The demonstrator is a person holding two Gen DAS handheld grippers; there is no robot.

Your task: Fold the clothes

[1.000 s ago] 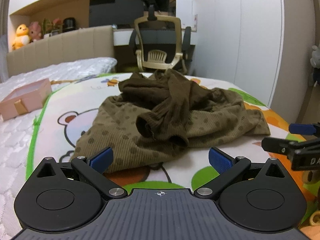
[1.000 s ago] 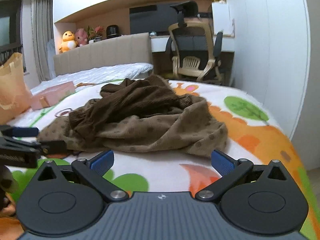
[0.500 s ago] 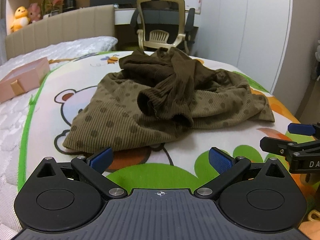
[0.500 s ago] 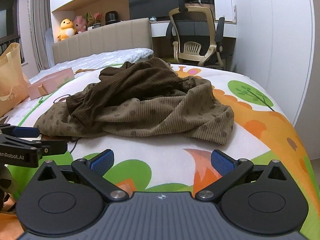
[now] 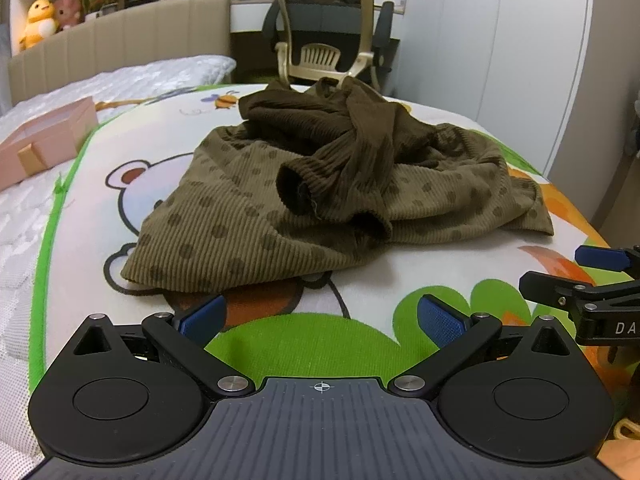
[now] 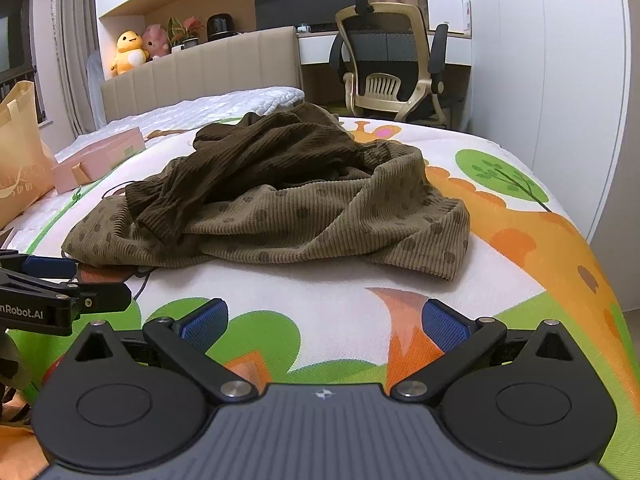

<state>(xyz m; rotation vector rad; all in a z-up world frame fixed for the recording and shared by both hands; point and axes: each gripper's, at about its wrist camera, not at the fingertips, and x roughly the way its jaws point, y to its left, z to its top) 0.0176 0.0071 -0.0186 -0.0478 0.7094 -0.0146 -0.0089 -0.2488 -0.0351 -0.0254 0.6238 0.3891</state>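
Note:
A crumpled brown ribbed garment lies in a heap on the cartoon-print blanket. Its lighter part has dark dots; a darker sleeve is draped over the top. My left gripper stands open, low over the blanket just in front of the garment's near hem, with nothing between its blue pads. My right gripper is open too, short of the garment's right corner. Each gripper shows at the edge of the other's view, as the right gripper and the left gripper.
A pink gift box lies on the white mattress at left, with a tan paper bag beside it. An office chair stands beyond the bed's far edge. A white wardrobe runs along the right.
Both grippers have come closer to the garment and tilted down toward the blanket. Both stay open and the garment has not moved.

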